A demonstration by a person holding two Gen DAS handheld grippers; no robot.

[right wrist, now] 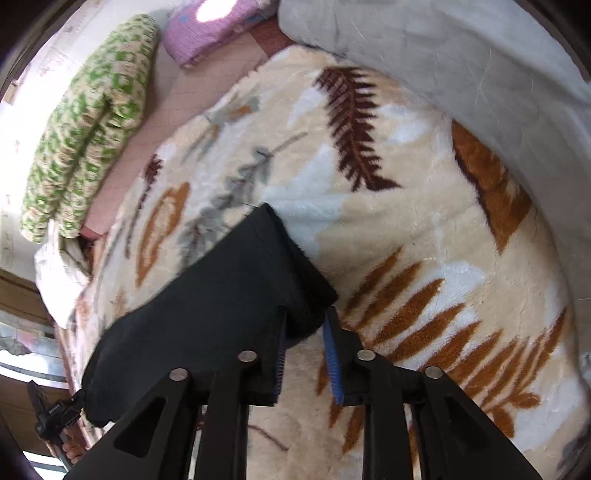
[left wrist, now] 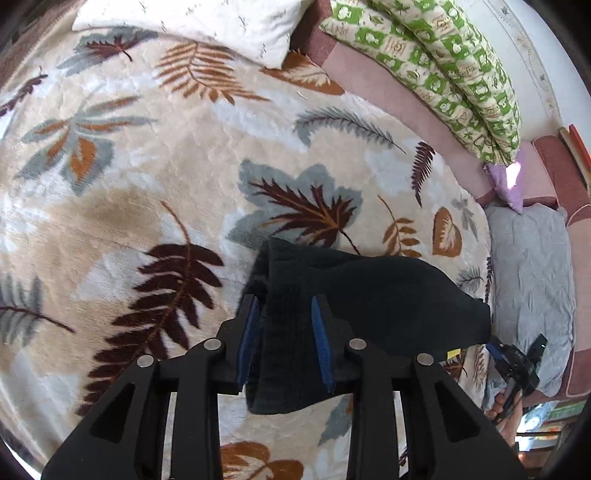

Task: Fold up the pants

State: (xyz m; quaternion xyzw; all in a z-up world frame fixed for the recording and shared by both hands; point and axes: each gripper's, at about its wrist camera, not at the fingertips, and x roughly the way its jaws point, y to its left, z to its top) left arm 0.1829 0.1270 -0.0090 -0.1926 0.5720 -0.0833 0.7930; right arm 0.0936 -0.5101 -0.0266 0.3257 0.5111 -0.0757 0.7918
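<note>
We see a cream leaf-patterned blanket [left wrist: 155, 177] spread over the bed, with a green-patterned quilt [left wrist: 454, 62] and a white pillow [left wrist: 207, 26] along its far edge. The black pants [left wrist: 369, 291] hang bunched above the blanket, stretched between our two grippers. Our left gripper [left wrist: 285, 339] has its blue pads apart with the cloth lying between them, and our right gripper [right wrist: 306, 354] likewise sits parted around a corner of the fabric; we cannot tell whether either truly pinches it.

Left claw [left wrist: 284, 314] black, blue pads [left wrist: 320, 343], 4 silver pins
</note>
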